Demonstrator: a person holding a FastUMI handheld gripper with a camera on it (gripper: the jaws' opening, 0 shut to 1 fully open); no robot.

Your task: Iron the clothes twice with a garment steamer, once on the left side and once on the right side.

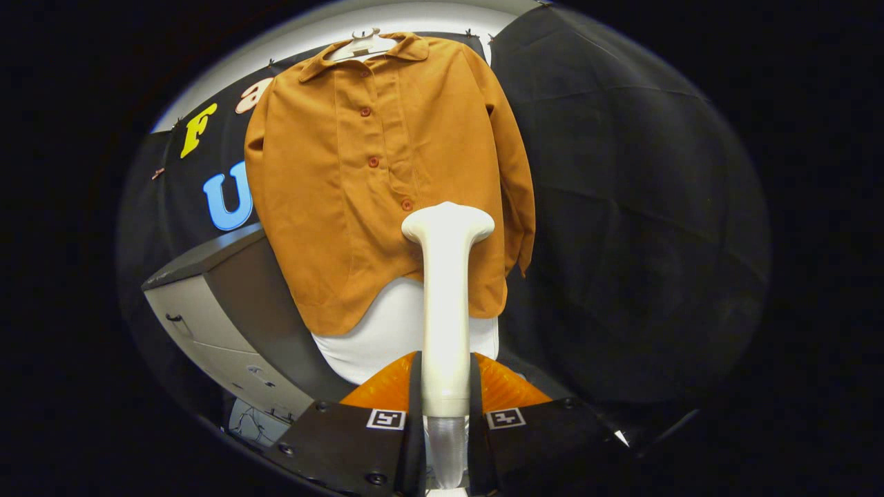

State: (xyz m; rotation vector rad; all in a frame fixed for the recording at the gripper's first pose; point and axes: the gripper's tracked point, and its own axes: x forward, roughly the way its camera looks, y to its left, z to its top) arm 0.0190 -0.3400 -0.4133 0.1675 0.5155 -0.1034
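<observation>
An orange-brown button shirt (345, 186) hangs on a white hanger (362, 45) against the booth wall, its front facing me. My gripper (445, 407) is shut on the handle of a cream-white garment steamer (445, 297). The steamer stands upright between the fingers, and its wide head (447, 222) sits in front of the shirt's lower right part, just below the lowest button. I cannot tell whether the head touches the cloth. Beneath the shirt's hem a white board or cloth (387, 331) shows.
A grey cabinet with drawers (207, 310) stands to the left of the shirt, its dark top slanting toward the hem. Black cloth (621, 207) covers the wall to the right of the shirt.
</observation>
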